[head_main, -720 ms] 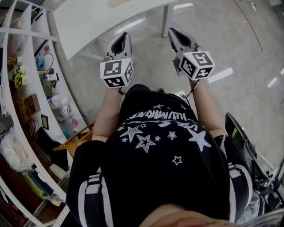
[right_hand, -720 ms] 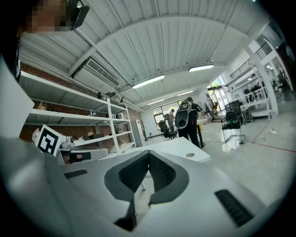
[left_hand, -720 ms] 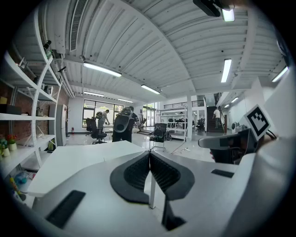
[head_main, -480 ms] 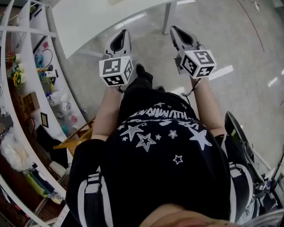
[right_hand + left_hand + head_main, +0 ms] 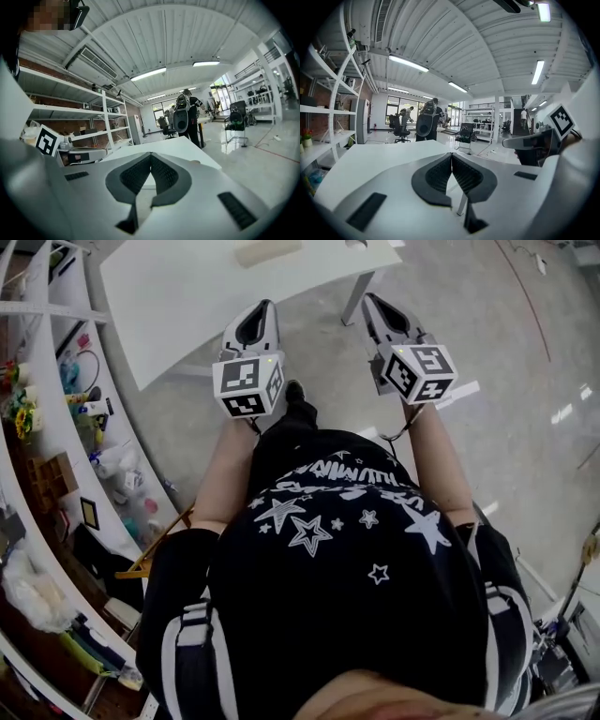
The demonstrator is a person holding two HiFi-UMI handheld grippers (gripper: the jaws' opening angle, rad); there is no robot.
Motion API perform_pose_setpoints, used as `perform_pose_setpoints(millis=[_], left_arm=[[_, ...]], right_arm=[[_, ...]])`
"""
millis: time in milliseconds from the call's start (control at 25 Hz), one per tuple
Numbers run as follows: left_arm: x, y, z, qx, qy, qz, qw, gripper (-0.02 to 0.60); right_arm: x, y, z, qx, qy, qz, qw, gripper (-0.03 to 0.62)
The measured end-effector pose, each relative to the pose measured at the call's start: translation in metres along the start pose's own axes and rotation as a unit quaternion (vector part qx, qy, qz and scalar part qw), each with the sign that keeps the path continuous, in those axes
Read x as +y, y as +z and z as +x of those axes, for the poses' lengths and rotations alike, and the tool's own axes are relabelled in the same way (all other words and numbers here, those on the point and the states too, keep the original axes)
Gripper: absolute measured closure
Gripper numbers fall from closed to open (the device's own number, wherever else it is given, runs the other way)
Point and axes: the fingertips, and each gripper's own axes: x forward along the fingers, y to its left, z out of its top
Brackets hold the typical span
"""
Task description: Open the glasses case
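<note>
A cream oblong thing (image 5: 267,251), possibly the glasses case, lies near the far side of the white table (image 5: 187,306); it is too small to tell more. My left gripper (image 5: 262,307) is held out level in front of me, over the table's near edge, and its ribbed pads (image 5: 440,174) meet at the tips with nothing between them. My right gripper (image 5: 369,300) is beside it, over the floor by the table's corner. It is shut and empty too, as the right gripper view shows (image 5: 150,155). Both are well short of the cream thing.
White shelves (image 5: 56,418) full of small clutter run along the left. A table leg (image 5: 354,296) stands near my right gripper. My shoe (image 5: 295,392) shows on the grey floor. Far off, people (image 5: 433,112) and office chairs (image 5: 399,129) stand in the hall.
The table has come nearer and more of its top shows, with the cream thing now in sight. Both grippers stay shut, side by side, slightly higher in the head view.
</note>
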Motion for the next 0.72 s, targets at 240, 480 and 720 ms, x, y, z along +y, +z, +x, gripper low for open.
perform_pose_setpoints(millis=[240,480,720], left_arm=[[0.037,0.004,0.036,0.008,-0.005,-0.007,0.9999,0.569],[0.071,0.002,0.068,0.018,-0.013,-0.012,0.9997,0.569],[0.087,-0.004,0.086,0.018,-0.032,-0.025,0.999,0.569]], right_arm=[[-0.005,0.02,0.054,0.006,-0.008,-0.01,1.0,0.588],[-0.003,0.024,0.112,0.015,-0.006,-0.015,1.0,0.588],[0.002,0.026,0.144,0.023,-0.008,-0.032,0.999,0.588]])
